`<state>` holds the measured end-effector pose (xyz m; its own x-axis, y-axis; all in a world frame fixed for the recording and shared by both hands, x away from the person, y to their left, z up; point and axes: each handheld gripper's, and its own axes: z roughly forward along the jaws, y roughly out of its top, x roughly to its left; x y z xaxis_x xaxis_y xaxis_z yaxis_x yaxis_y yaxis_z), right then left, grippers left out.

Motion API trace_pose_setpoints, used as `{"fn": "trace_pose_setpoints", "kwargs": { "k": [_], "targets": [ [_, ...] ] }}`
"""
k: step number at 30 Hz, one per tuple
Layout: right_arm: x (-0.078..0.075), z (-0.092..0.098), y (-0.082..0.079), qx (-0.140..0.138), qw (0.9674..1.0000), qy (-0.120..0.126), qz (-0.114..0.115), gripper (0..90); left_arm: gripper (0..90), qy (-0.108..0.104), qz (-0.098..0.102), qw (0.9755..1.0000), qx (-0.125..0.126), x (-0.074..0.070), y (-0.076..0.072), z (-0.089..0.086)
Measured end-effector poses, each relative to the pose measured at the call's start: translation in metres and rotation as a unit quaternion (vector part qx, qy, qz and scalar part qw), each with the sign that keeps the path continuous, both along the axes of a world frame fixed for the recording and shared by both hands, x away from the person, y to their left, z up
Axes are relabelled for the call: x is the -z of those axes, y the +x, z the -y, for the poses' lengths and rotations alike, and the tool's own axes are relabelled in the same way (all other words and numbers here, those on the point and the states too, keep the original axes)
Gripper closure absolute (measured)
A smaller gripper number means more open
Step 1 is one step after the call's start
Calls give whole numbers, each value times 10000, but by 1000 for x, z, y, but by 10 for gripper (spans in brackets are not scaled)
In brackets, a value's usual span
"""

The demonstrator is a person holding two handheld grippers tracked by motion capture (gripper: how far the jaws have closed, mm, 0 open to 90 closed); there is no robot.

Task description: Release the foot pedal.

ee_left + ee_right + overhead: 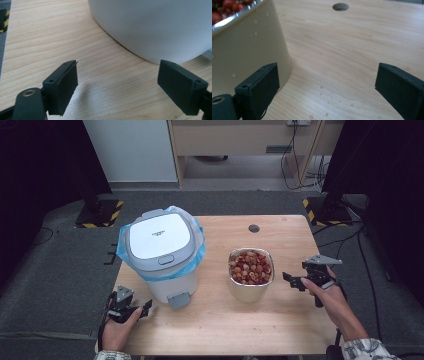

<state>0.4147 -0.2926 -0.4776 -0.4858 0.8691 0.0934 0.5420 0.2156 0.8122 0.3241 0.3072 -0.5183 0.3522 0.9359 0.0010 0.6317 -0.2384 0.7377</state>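
We see both claws empty, jaws wide. Left claw [146,308] sits low at lower left of the high view, just beside the base of the white pedal bin [164,251], not touching it; the bin's lid is shut, with a blue bag liner [200,251] under the rim. Right claw [288,279] sits right of centre, near the metal bowl [250,290] of red and pale food pieces [250,266]. In the right gripper view the bowl wall [247,47] lies just beside one jaw. Everything rests on the wooden table [240,320].

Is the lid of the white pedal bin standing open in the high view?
No, the grey-rimmed lid lies flat and shut on the white pedal bin.
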Motion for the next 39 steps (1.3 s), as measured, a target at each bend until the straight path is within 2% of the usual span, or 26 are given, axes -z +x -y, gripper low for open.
{"fn": "trace_pose_setpoints", "kwargs": {
  "k": [9, 16, 22, 28, 30, 35, 39],
  "targets": [
    [15, -10, 2, -67, 9990, -171, -418, 57, 153, 67, 23, 9999, 91, 2, 4, 3],
    [21, -17, 10, 70, 9990, -274, -342, 69, 141, 114, -71, 9998, 144, 8, 13, 2],
    [28, -16, 21, 473, 9978, -417, -177, 90, 132, 108, -103, 9998, 145, 9, 14, 2],
    [40, -11, 31, 725, 9953, -527, -354, 74, 124, 131, -158, 9997, 120, 11, 18, 1],
    [43, -10, 32, 815, 9946, -473, -435, 71, 119, 118, -181, 9997, 103, 13, 19, 0],
    [48, -9, 35, 873, 9939, -407, -532, 62, 99, 124, -219, 9996, 86, 15, 21, -1],
    [53, -12, 35, 874, 9930, -506, -621, 58, 90, 115, -201, 9997, 73, 16, 22, -1]
  ]
}}
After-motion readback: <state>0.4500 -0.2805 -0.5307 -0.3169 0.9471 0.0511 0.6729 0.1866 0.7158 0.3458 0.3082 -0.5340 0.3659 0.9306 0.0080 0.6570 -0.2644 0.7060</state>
